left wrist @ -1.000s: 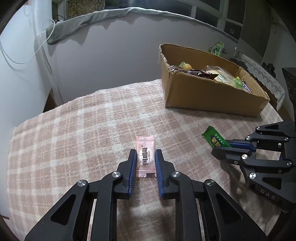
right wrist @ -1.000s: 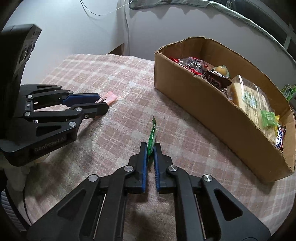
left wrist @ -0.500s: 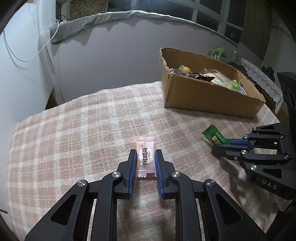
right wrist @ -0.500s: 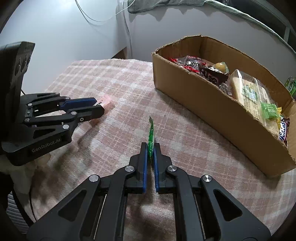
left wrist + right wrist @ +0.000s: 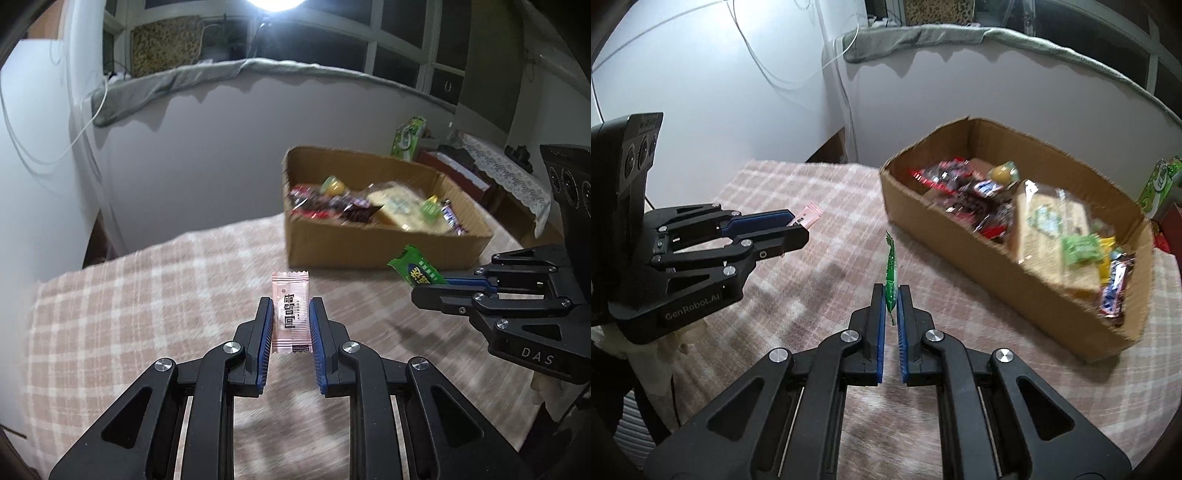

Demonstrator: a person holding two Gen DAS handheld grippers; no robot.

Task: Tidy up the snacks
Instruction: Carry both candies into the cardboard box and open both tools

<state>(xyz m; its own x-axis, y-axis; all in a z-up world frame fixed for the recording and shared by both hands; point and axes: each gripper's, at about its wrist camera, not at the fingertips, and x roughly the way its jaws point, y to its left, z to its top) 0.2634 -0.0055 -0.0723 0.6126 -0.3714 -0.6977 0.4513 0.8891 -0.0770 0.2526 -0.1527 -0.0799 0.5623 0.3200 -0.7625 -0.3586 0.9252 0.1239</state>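
Observation:
My left gripper [image 5: 291, 306] is shut on a pink candy packet [image 5: 290, 312] and holds it above the checked tablecloth [image 5: 147, 302]. My right gripper [image 5: 891, 293] is shut on a thin green snack packet [image 5: 891, 271], held edge-on and off the table. Each gripper shows in the other view: the right one [image 5: 430, 288] with the green packet [image 5: 415, 271], the left one [image 5: 799, 230] with the pink packet [image 5: 809, 214]. An open cardboard box [image 5: 369, 247] with several snacks stands ahead on the table, also in the right wrist view [image 5: 1015, 277].
A white wall [image 5: 184, 147] with a grey cloth along its top runs behind the table. A green carton [image 5: 1160, 184] stands beyond the box. A side table with a lace cover [image 5: 506, 177] is at the far right. White cables hang at the left.
Both grippers have risen from the table with their packets held. The views now look down into the box from higher up.

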